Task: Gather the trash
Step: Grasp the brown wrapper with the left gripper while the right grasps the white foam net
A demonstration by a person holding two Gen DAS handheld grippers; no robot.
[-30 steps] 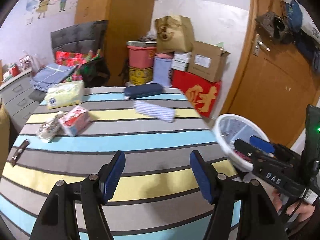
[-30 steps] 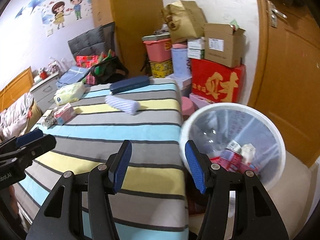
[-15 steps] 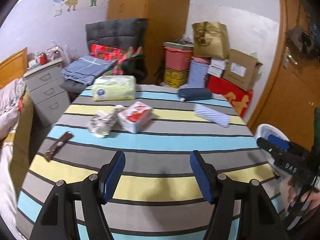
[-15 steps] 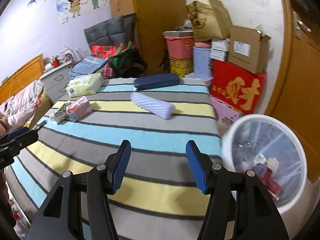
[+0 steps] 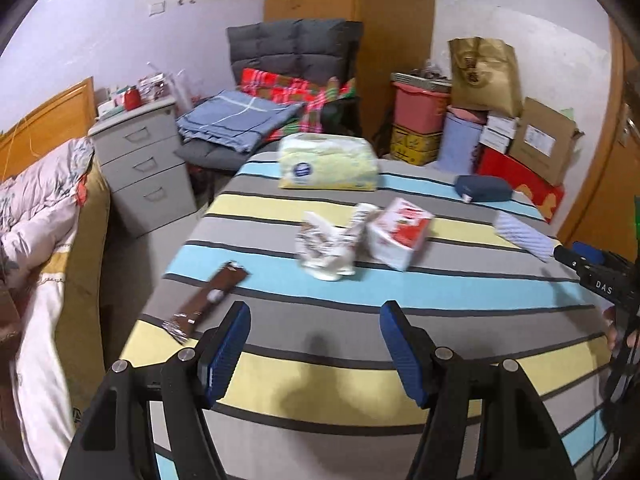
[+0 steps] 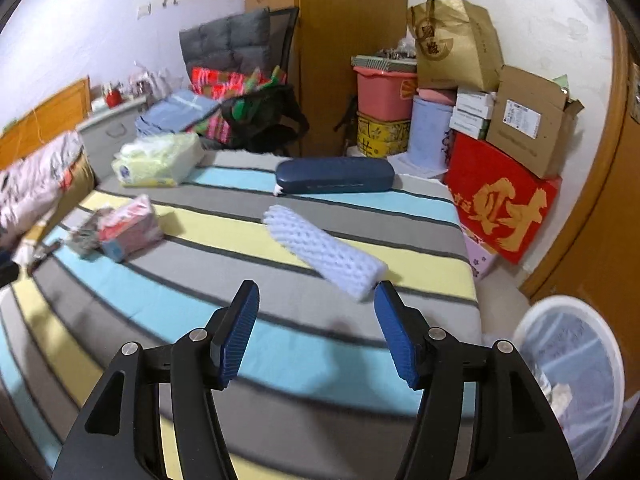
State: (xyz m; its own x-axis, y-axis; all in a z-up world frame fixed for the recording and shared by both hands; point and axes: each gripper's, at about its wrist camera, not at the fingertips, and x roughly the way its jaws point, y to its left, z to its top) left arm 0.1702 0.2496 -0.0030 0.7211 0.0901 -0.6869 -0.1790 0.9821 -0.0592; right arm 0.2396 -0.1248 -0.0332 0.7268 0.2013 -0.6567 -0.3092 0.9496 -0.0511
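Left wrist view: left gripper has jaws spread with nothing between them, hanging over the near edge of the striped table. Trash candidates: brown wrapper just ahead-left of the left finger, crumpled white wrapper mid-table, touching or just beside the red-and-white pack. Yellow tissue pack and navy case at the far edge look like keepers. Brown wrapper lies flat, so I'd come in low with one pad sliding under an edge, or pinch across its narrow width.

Right wrist view: right gripper is empty too; jaws have just been opening. White foam sleeve lies diagonally, its near end just beyond the right fingertip, not touching. Bin sits on the floor off the table's right corner, some trash already inside. Best move, I'd say: straddle the sleeve across its short axis near the middle and close gently, since foam squashes. Picture is blurred at left.
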